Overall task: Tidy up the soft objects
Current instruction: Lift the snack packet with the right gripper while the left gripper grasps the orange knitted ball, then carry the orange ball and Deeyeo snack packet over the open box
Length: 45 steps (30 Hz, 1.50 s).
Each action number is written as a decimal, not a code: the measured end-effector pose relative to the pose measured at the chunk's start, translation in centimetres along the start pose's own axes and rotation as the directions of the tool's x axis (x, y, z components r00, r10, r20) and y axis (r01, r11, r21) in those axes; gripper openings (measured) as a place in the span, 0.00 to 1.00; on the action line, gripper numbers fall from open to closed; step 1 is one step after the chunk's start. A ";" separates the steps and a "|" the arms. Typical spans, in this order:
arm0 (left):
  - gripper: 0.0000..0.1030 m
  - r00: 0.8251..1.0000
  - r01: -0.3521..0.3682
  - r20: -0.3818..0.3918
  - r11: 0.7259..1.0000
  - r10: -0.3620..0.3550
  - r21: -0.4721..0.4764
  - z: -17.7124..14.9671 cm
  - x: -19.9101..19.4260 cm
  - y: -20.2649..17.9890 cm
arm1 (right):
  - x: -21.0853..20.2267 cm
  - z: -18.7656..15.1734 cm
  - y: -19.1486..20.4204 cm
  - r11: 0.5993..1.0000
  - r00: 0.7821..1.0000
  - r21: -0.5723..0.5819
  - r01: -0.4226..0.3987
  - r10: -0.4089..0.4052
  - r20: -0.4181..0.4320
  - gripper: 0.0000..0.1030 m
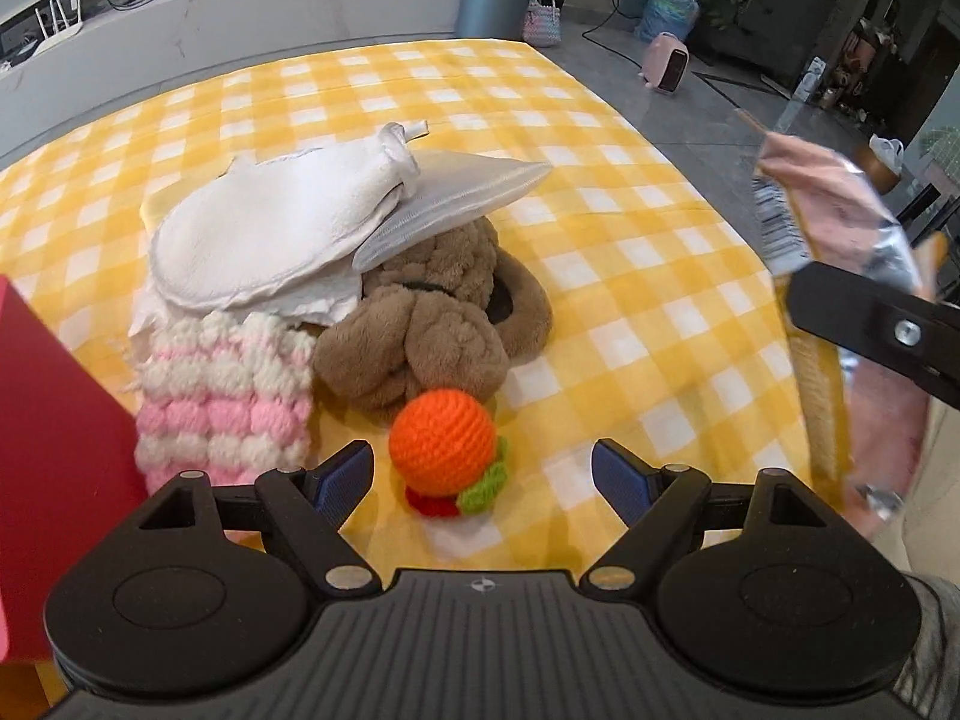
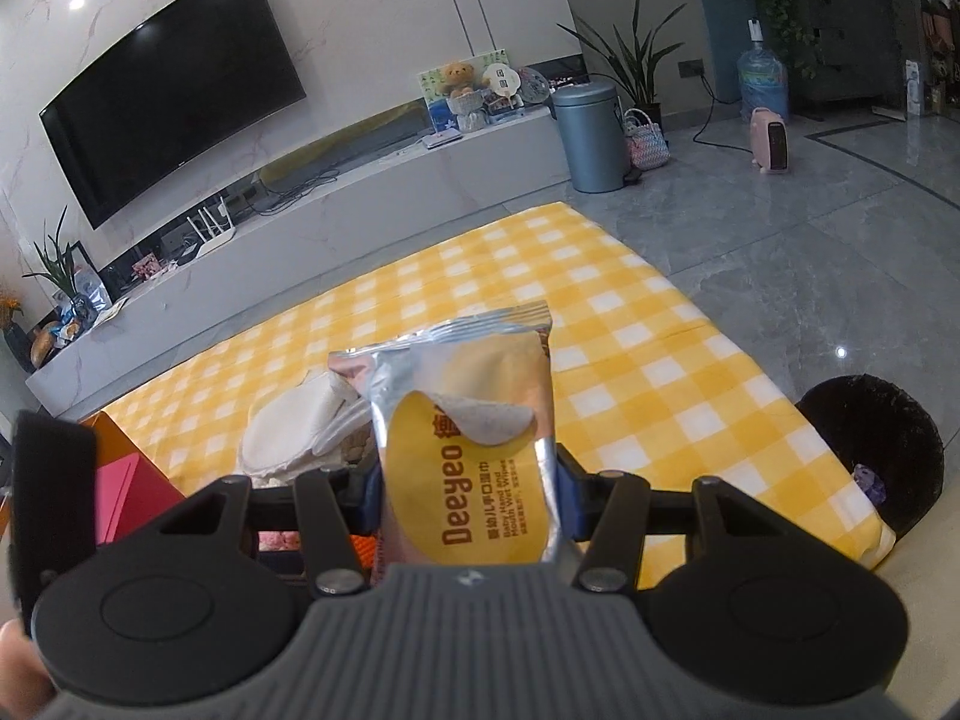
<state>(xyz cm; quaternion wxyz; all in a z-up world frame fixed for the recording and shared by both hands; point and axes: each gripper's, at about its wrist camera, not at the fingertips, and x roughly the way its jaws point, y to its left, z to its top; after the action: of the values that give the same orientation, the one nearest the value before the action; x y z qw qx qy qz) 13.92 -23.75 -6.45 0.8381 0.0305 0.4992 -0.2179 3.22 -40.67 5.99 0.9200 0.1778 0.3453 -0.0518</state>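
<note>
My left gripper (image 1: 483, 474) is open, low over the yellow checked cloth (image 1: 630, 276), its pads either side of an orange crocheted ball (image 1: 443, 441) with green and red trim. Behind it lie a brown plush toy (image 1: 438, 324), a pink-and-white knitted piece (image 1: 225, 396) and white cloths (image 1: 264, 240) stacked on top. My right gripper (image 2: 465, 492) is shut on a pink-and-silver wet wipes pack (image 2: 468, 420), held up in the air; the pack also shows at the right of the left wrist view (image 1: 840, 252).
A red box (image 1: 54, 420) stands at the left, seen also in the right wrist view (image 2: 120, 498). A black round stool (image 2: 882, 450) sits past the table's right edge. A TV wall, a bin (image 2: 591, 135) and a grey floor lie beyond.
</note>
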 end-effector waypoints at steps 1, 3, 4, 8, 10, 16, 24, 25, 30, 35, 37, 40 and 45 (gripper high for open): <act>0.84 1.000 0.000 0.003 1.000 0.000 0.000 0.1 0.1 0.0 | -0.1 0.0 0.0 1.000 1.000 0.001 -0.003 0.003 0.003 0.51; 0.55 1.000 -0.007 0.002 1.000 0.007 0.007 0.3 0.1 -0.1 | -0.1 0.1 -0.1 1.000 1.000 0.002 -0.003 0.003 0.005 0.51; 0.42 0.999 -0.048 0.002 0.999 0.048 0.019 0.3 0.1 -0.2 | -0.1 0.1 -0.1 1.000 1.000 0.003 0.000 0.000 0.004 0.51; 0.41 0.999 -0.036 0.000 0.998 0.036 0.048 0.4 -0.6 0.1 | 0.2 -0.1 0.0 1.000 1.000 0.000 0.010 -0.010 -0.008 0.51; 0.41 0.999 -0.043 0.024 0.997 0.041 0.065 0.2 -1.4 0.1 | 0.2 -0.1 0.0 1.000 1.000 -0.002 0.011 -0.011 -0.010 0.51; 0.41 0.996 -0.064 0.074 0.990 0.055 0.122 -0.4 -4.2 -0.3 | 0.2 -0.1 0.3 1.000 1.000 -0.016 0.010 -0.011 -0.014 0.51; 0.41 0.995 -0.038 0.098 0.990 0.024 0.137 -0.7 -7.4 -0.3 | 0.5 -0.1 0.7 0.999 1.000 -0.042 0.011 -0.011 -0.021 0.51; 0.41 0.994 -0.033 0.103 0.991 0.019 0.129 -0.7 -7.9 -0.1 | 0.5 -0.1 0.8 0.999 1.000 -0.044 0.012 -0.013 -0.022 0.51; 0.41 0.986 -0.021 0.165 0.992 0.001 0.122 -0.8 -10.6 0.7 | 0.6 -0.1 1.2 0.998 1.000 -0.066 0.016 -0.018 -0.023 0.51; 0.41 0.971 0.007 0.237 0.999 -0.020 0.054 -1.2 -13.7 2.9 | 0.3 -0.2 2.2 0.996 1.000 -0.090 -0.003 0.002 -0.011 0.51; 0.41 0.963 0.012 0.268 1.000 -0.018 0.026 -1.6 -15.0 4.0 | 0.2 -0.2 2.6 0.995 1.000 -0.097 -0.026 0.025 -0.009 0.51; 0.41 0.953 0.011 0.303 1.000 -0.003 -0.024 -2.1 -16.7 6.0 | 0.2 -0.2 3.5 0.992 0.998 -0.114 -0.056 0.054 -0.013 0.51; 0.41 0.935 0.006 0.354 0.993 0.036 -0.115 -3.1 -19.2 9.7 | 0.7 -0.6 5.4 0.979 0.991 -0.156 -0.128 0.122 -0.047 0.51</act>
<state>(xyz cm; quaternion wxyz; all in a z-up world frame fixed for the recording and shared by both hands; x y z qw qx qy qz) 7.43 -7.73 6.69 0.9165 -0.0535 0.3509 -0.1845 4.56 -35.43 6.69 0.9261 0.1265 0.3536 0.0373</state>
